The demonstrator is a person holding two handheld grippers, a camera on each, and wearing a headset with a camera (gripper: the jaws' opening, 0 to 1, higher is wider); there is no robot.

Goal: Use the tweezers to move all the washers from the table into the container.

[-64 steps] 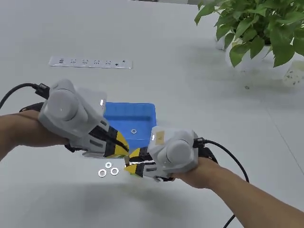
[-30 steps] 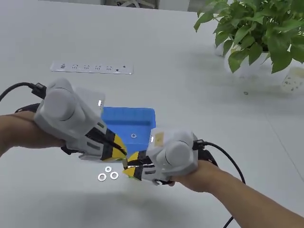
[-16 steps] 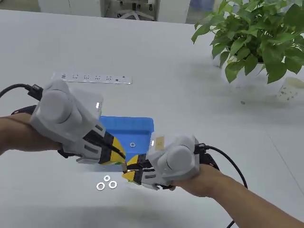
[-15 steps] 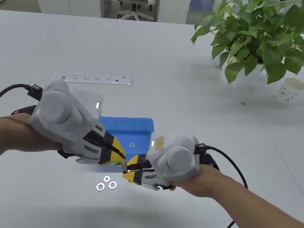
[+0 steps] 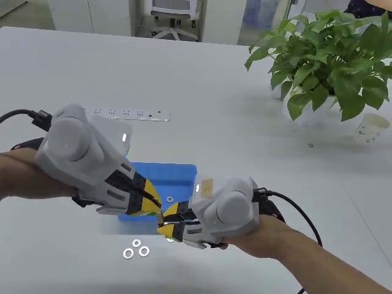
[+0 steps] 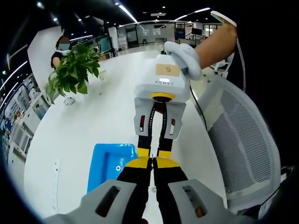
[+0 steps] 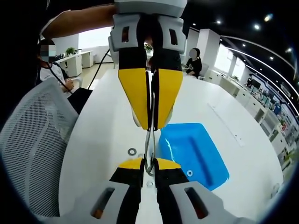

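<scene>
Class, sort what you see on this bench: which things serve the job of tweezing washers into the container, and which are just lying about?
For the job:
tweezers
washers on the table
blue container

Just lying about:
power strip
potted plant
paper cup

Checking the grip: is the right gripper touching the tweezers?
Touching: the right gripper view shows the tweezers pinched at their end between the yellow tips of the right gripper.
</scene>
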